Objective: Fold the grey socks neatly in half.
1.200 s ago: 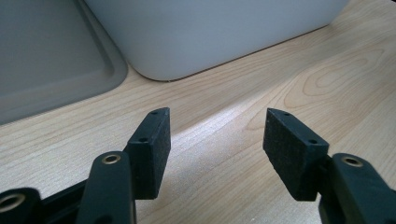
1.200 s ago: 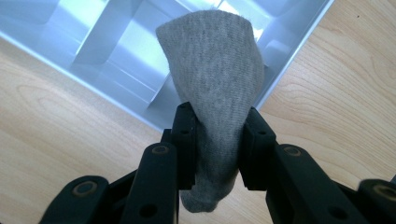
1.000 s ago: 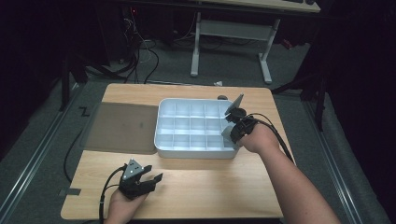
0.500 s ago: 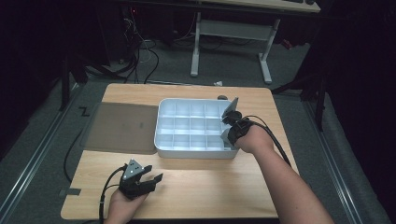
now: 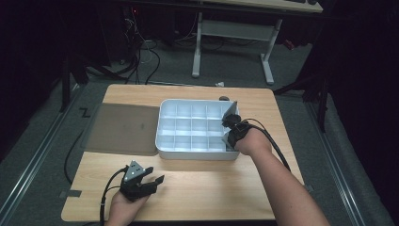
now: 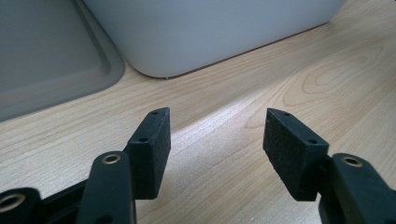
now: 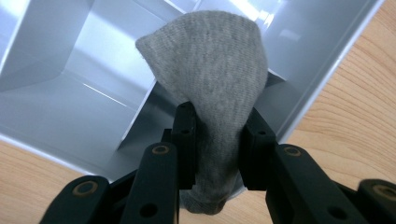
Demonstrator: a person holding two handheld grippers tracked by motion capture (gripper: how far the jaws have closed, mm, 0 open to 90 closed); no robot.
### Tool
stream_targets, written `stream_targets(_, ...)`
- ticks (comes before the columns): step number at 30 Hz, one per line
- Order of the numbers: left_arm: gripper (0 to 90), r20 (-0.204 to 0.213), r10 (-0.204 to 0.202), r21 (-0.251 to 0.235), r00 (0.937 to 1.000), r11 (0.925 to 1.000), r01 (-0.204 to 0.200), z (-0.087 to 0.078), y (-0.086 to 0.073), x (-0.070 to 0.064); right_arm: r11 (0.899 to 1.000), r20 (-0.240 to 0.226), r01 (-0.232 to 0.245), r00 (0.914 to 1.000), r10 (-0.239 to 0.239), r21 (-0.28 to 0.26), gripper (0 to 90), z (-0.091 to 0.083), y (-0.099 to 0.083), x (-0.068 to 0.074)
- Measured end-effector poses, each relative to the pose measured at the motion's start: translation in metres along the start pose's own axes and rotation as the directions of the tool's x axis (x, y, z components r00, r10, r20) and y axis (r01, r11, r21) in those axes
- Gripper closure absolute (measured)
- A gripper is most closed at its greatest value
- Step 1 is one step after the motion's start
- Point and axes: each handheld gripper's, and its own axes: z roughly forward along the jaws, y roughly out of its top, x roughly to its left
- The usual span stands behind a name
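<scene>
A white tray (image 5: 197, 154) split into several compartments stands mid-table. My right gripper (image 5: 230, 133) hovers at the tray's near right corner, shut on a grey sock (image 7: 210, 70). In the right gripper view the sock sticks up from between the jaws of the gripper (image 7: 217, 112) and hangs over a tray compartment (image 7: 70, 84). Near the table's front left, my left gripper (image 5: 156, 175) rests low and open, with only bare wood between its pads (image 6: 152, 140). Just ahead of it is the tray's outer wall (image 6: 210, 32).
A flat grey lid (image 5: 122, 128) lies against the tray's left side, and its edge (image 6: 42, 56) is close to my left gripper. A small dark object (image 5: 224, 99) sits behind the tray. Bare wooden tabletop (image 5: 211, 188) runs along the front. Desk legs and cables stand beyond the table.
My right gripper with the sock has shifted slightly left, further over the tray's near right corner. The left gripper has stayed still.
</scene>
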Motion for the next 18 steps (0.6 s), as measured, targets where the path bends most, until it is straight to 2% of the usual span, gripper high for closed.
stream_targets(4,42.5,0.000,0.000,0.000,1.0000,1.0000,0.000,0.000,0.000,0.000,1.000,0.005,0.013,0.9999,-0.013,0.009,72.3,0.005,0.002,0.001)
stream_targets(5,42.5,-0.001,0.000,0.001,1.0000,1.0000,0.000,0.000,0.000,0.000,1.000,0.005,-0.001,1.0000,0.001,0.016,72.4,0.006,0.002,0.002)
stream_targets(9,42.5,0.001,-0.003,-0.001,1.0000,1.0000,0.003,0.000,0.000,0.000,1.000,0.004,0.017,0.9998,-0.017,0.024,72.6,0.010,0.004,0.001)
stream_targets(10,42.5,0.001,-0.003,-0.001,1.0000,1.0000,0.003,0.001,0.000,0.000,0.999,0.002,-0.007,1.0000,0.007,0.034,72.6,0.010,0.004,0.003)
stream_targets(12,42.5,0.000,-0.003,-0.001,1.0000,1.0000,0.003,0.001,0.000,0.000,0.999,0.003,0.024,0.9997,-0.024,0.033,72.7,0.013,0.005,0.002)
stream_targets(14,42.5,-0.001,-0.003,-0.002,1.0000,1.0000,0.003,0.001,0.000,0.000,0.999,0.004,0.011,0.9999,-0.011,0.040,72.8,0.014,0.005,0.003)
stream_targets(16,42.5,0.000,-0.004,-0.003,1.0000,1.0000,0.004,0.001,0.000,0.000,0.999,0.007,0.022,0.9997,-0.022,0.043,72.9,0.016,0.006,0.003)
stream_targets(17,42.5,0.001,-0.003,-0.001,1.0000,1.0000,0.003,0.001,0.000,0.000,0.999,0.007,0.008,0.9999,-0.008,0.046,72.9,0.016,0.006,0.004)
stream_targets(18,42.5,0.002,-0.002,0.001,1.0000,1.0000,0.002,0.001,0.000,0.000,0.999,0.006,0.025,0.9997,-0.026,0.047,72.9,0.017,0.007,0.003)
